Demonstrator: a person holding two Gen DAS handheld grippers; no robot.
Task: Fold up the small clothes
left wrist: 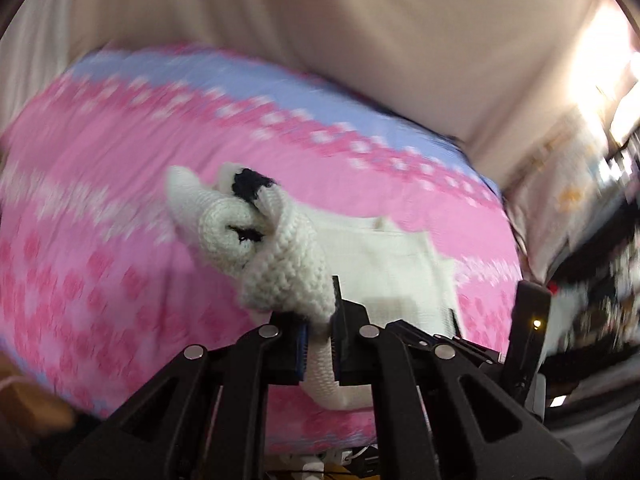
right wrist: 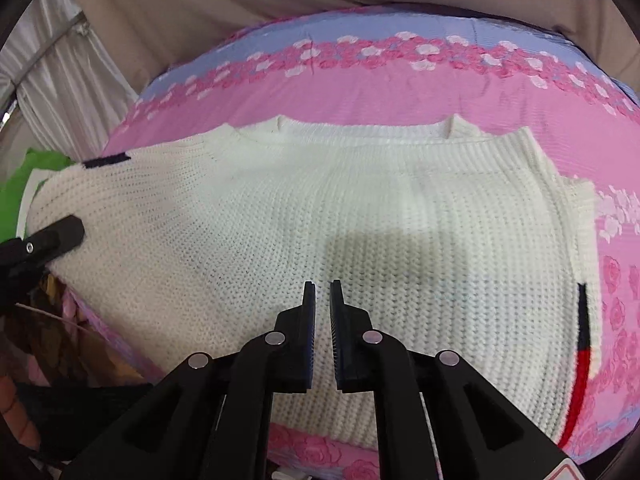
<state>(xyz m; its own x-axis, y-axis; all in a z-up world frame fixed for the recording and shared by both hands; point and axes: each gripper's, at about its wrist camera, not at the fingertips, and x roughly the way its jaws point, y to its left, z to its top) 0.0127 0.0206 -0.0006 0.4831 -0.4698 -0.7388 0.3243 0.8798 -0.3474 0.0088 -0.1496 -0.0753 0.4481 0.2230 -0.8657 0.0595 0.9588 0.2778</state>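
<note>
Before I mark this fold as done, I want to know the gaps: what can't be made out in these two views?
- Left wrist view: motion blur smears the bedsheet and the room at right.
- Left wrist view: the left gripper is shut on the sweater, whose bunched knit hides the fold.
- Right wrist view: the sweater's near hem is behind the right gripper.
- Right wrist view: the sweater's left end is cut off by the rim.

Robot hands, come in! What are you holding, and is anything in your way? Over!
Left gripper shut on white knit sweater sleeve. Right gripper shut, empty, above sweater. Sweater flat on pink bedspread. Nothing in the way.
</note>
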